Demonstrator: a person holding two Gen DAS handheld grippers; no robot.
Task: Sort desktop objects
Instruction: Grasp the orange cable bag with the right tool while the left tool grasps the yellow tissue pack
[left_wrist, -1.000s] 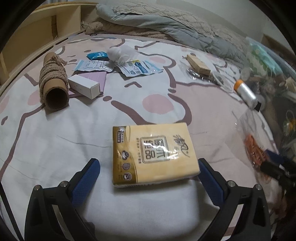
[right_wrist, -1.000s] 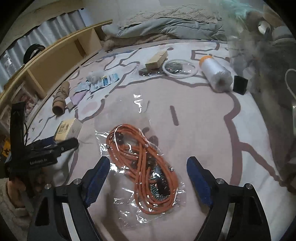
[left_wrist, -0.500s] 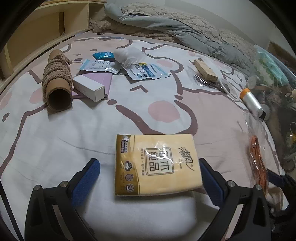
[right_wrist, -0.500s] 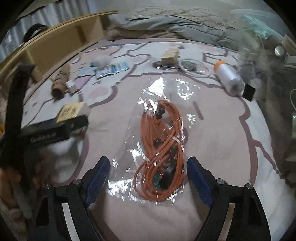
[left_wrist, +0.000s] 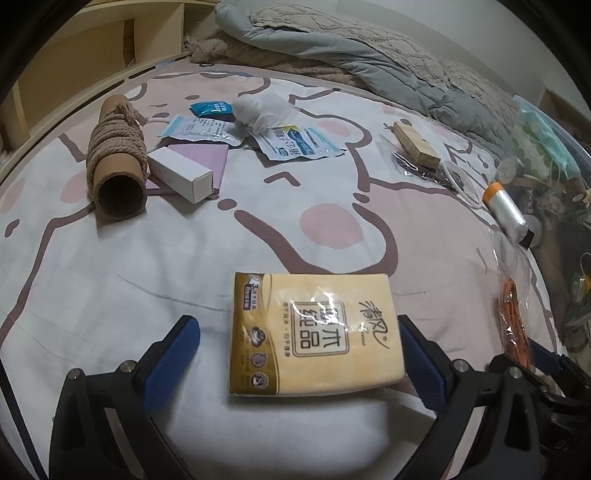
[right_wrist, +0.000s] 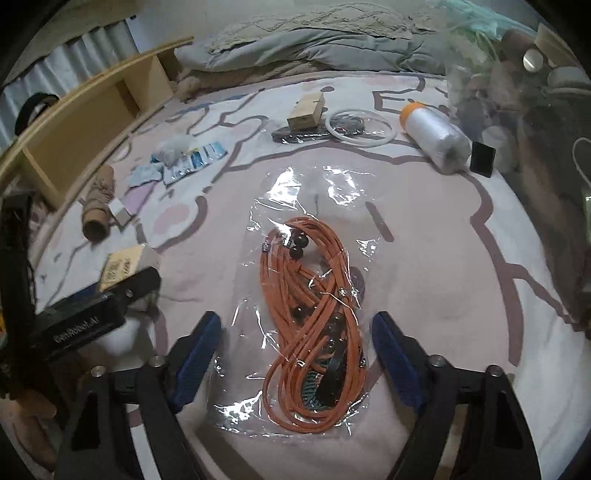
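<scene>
The left gripper (left_wrist: 295, 354) is spread wide over a yellow shiny plastic tissue pack (left_wrist: 314, 332) that lies flat on the soft white and pink printed bedsheet (left_wrist: 184, 266). The right pad sits just beside the pack's right edge. The left pad is apart from it, with bare sheet between. Past the pack the sheet is open up to a brown cardboard tube wound with rough rope (left_wrist: 116, 155) and a small white cardboard box (left_wrist: 181, 179) just beside it.

The right gripper (right_wrist: 295, 350) is closing, its 2 blue pads (right_wrist: 195, 354) on either side of a clear crinkly plastic bag of coiled orange cord (right_wrist: 314, 314). The pads do not press it yet. The bag's edges reach out close to both pads. Bare sheet lies to the right of the bag. Farther back sit a smooth roll of clear film with an orange cap (right_wrist: 432, 136), a wooden block (right_wrist: 306, 110) and a thin white ring (right_wrist: 360, 129). A wooden shelf (right_wrist: 92, 122) runs along the left edge.
</scene>
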